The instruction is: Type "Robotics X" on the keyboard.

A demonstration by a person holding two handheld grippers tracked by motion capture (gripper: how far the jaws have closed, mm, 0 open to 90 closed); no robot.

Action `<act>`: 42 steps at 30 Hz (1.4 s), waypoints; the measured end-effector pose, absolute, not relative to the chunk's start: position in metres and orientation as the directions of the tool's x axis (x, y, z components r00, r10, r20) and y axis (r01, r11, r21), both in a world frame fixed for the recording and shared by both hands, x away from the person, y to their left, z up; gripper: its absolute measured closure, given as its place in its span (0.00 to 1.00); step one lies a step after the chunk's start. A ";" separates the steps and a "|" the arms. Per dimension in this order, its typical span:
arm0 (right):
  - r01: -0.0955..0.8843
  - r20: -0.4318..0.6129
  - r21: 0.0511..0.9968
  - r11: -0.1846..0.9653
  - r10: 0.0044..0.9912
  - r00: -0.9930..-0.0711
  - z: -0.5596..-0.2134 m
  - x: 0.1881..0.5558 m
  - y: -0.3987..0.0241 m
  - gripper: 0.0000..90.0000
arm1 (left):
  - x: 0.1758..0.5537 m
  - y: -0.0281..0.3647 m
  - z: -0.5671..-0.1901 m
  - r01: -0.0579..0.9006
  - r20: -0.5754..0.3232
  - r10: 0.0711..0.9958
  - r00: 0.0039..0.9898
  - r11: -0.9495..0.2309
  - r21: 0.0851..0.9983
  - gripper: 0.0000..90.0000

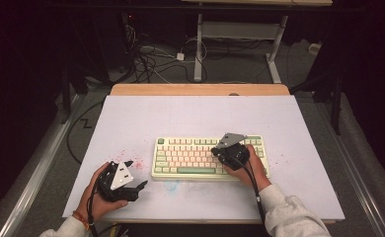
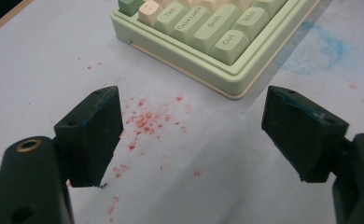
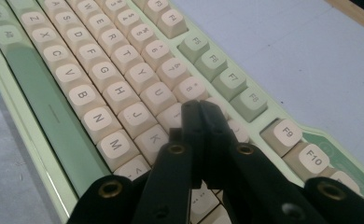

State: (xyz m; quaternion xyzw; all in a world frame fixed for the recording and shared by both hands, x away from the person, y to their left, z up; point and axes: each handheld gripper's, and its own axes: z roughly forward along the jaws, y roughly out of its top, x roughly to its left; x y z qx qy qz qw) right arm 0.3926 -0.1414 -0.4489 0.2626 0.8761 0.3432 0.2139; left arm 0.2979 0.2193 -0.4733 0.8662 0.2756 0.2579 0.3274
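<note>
Between the jaws of the right gripper [image 3: 199, 112] nothing is held: they are pressed together, their joined tips over the cream keys of the keyboard [image 1: 190, 157], by the I and O keys. Off to the left, the left gripper [image 2: 192, 135] rests with its jaws spread wide and empty over red specks [image 2: 145, 121] on the white tabletop [image 1: 190, 113], just beside the keyboard's left corner.

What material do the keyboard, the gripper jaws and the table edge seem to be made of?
Keyboard: likely plastic, matte green case and smooth cream keycaps with printed letters.
Right gripper jaws: hard black plastic or metal, hard to tell; brass-coloured rings at the joints. The left gripper pads look dull, perhaps rubber.
Table: the far edge looks like light wood, under a pale matte sheet with red specks.
</note>
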 end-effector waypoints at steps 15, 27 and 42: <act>0.230 -0.208 0.798 0.557 0.612 -0.763 -0.431 0.372 -0.154 0.73 | 0.298 0.218 -0.473 0.314 0.268 0.645 0.716 -0.640 0.701 0.22; 0.209 -0.225 0.829 0.519 0.651 -0.725 -0.421 0.349 -0.171 0.37 | 0.298 0.219 -0.473 0.323 0.274 0.651 0.707 -0.643 0.694 0.21; 0.199 -0.246 0.862 0.467 0.728 -0.640 -0.421 0.327 -0.219 0.28 | 0.297 0.218 -0.472 0.332 0.261 0.662 0.702 -0.629 0.703 0.23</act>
